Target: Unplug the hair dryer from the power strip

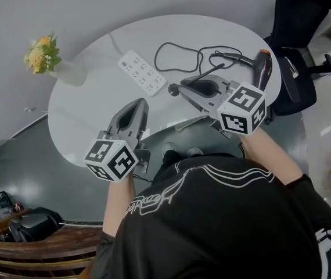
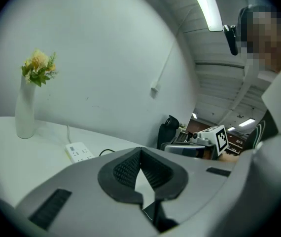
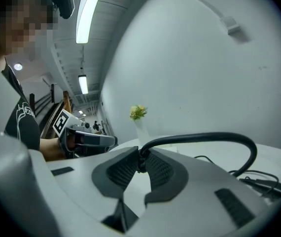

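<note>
- The hair dryer (image 1: pixel 262 67) lies at the right edge of the bench (image 1: pixel 84 115), seen from the head view.
- Its black cord (image 3: pixel 199 137) loops across the far part of the bench, then arcs up into the right tool (image 3: pixel 141 158).
- The right tool is pinching the end of the cord between its pads.
- That cord end is held just beside the power strip (image 1: pixel 142 72) and apart from it.
- The power strip lies flat near the middle of the bench.
- The left tool (image 2: pixel 140 152) is pressed together at its tips, with nothing in it, over the near edge of the bench.
- A vase (image 1: pixel 67 71) of flowers stands at the left edge.
- An office chair (image 1: pixel 296 39) stands beyond the right edge.
</note>
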